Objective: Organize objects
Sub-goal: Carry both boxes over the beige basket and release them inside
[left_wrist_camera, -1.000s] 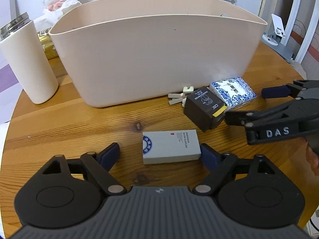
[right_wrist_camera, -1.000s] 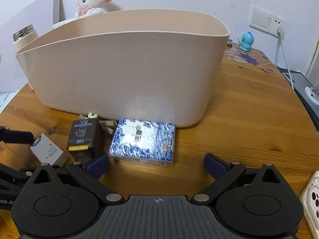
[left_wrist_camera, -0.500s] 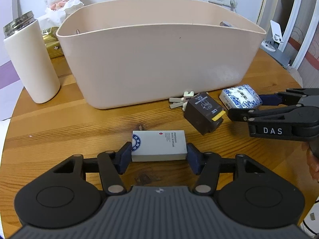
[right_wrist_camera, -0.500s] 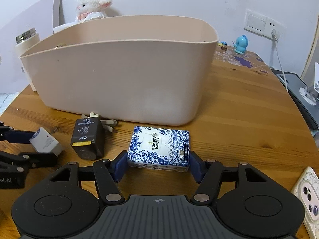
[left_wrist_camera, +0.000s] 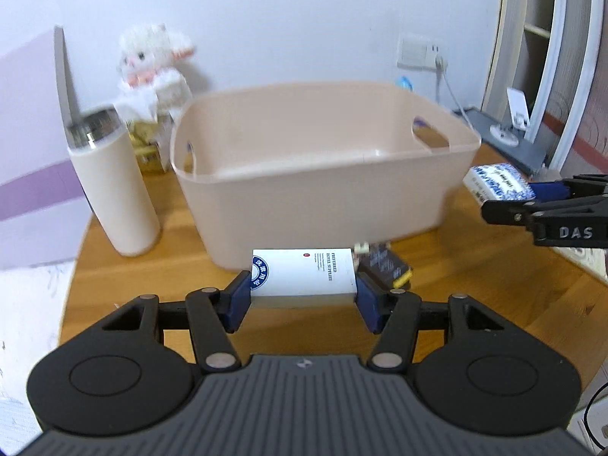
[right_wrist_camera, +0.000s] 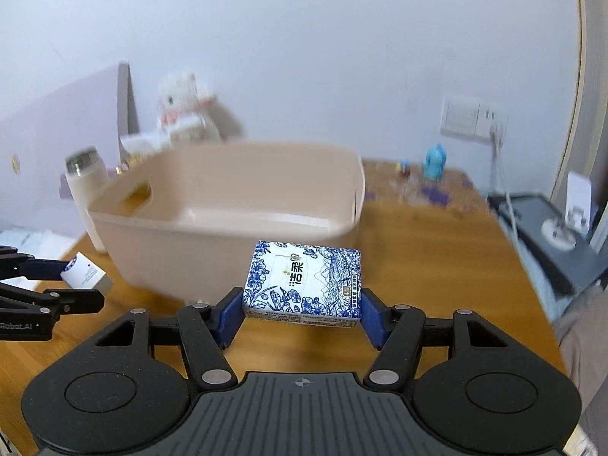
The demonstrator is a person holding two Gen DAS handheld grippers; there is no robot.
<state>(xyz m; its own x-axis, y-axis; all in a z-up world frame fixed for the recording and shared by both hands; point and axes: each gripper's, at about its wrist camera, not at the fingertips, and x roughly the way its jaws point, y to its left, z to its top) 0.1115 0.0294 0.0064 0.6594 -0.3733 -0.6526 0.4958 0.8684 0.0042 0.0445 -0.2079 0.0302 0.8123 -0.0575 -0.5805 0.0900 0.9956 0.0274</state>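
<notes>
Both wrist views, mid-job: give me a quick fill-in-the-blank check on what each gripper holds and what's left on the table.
1. The left gripper is shut on the ____ box.
2. The right gripper holds a blue-and-white ____ pack.
3. Both items are lifted in front of the beige ____.
4. The small ____ box lies on the table.

Missing words: white; tissue; bin; black
</notes>
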